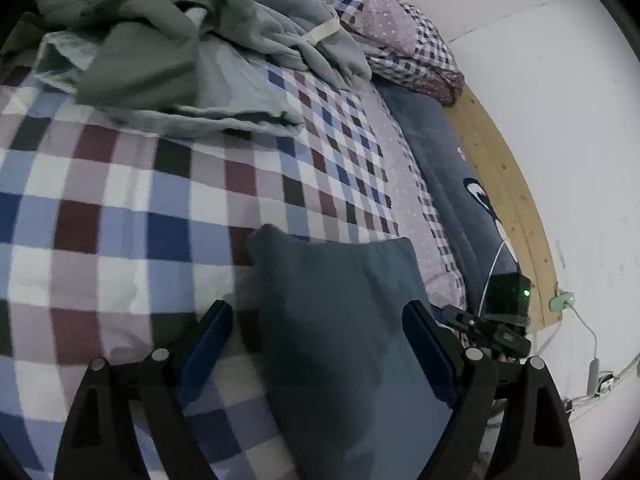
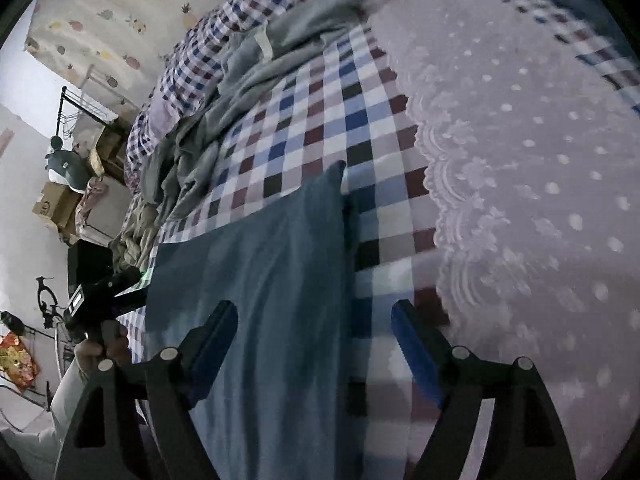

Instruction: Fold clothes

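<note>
A dark blue-grey garment (image 1: 332, 280) lies flat and folded on the checkered bedspread (image 1: 120, 200). My left gripper (image 1: 318, 320) stands open over its near part; the cloth lies between the fingers without being pinched. In the right wrist view the same garment (image 2: 272, 260) stretches away as a long panel. My right gripper (image 2: 314, 316) is open above its right edge, and its pads (image 2: 412, 340) are clear of the cloth. A heap of grey-green clothes (image 1: 160, 52) sits further up the bed, also visible as the heap (image 2: 208, 128).
A lilac dotted lace-edged cover (image 2: 520, 160) lies right of the checks. A dark blue pillow (image 1: 452, 184), wooden bed frame (image 1: 504, 184) and white wall (image 1: 560, 120) bound the bed's side. A rolled quilt (image 1: 400, 28) lies at the head. Cardboard boxes (image 2: 56, 204) stand beyond. A hand (image 2: 96, 350) holds the other unit.
</note>
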`<state>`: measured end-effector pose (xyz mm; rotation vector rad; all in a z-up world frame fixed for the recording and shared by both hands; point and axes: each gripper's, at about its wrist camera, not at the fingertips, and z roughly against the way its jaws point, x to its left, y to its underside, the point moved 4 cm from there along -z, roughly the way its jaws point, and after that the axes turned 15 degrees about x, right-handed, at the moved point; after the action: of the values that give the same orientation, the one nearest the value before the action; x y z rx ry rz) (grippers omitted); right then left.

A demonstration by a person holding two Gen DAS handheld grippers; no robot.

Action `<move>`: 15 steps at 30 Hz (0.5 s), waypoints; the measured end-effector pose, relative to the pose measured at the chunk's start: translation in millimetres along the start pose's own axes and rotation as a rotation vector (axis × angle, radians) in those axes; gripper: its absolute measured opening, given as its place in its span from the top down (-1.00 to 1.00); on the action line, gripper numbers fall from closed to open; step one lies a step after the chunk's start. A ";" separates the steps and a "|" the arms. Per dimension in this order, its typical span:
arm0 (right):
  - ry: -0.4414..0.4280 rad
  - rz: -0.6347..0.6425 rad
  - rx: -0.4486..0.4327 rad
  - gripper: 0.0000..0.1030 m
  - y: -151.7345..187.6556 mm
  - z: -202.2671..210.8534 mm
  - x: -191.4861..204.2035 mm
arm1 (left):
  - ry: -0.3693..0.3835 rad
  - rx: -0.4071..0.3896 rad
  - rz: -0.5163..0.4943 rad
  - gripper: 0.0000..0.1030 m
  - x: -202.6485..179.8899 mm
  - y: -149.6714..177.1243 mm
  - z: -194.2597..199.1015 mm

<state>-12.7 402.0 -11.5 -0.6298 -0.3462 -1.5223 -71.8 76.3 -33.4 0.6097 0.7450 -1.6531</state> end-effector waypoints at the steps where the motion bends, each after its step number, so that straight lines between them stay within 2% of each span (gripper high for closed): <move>1: -0.016 0.007 0.006 -0.60 -4.1 -2.3 -2.0 | 0.003 0.008 -0.002 -0.73 -1.3 -1.6 -2.3; 4: -0.063 0.033 0.029 -0.61 -17.1 -7.0 -6.5 | 0.015 0.028 -0.015 -0.73 -5.5 -4.8 -8.4; 9: -0.095 0.091 0.121 -0.67 -36.8 -24.3 -1.6 | 0.004 0.054 -0.051 -0.73 -14.3 -7.0 -19.3; 15: -0.236 0.175 0.210 -0.71 -54.7 -54.9 22.5 | 0.016 0.064 -0.067 -0.73 -19.7 -11.4 -26.1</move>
<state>-75.0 355.5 -33.2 -0.6556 -0.6068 -1.2279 -79.1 110.2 -34.5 0.6504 0.7331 -1.7413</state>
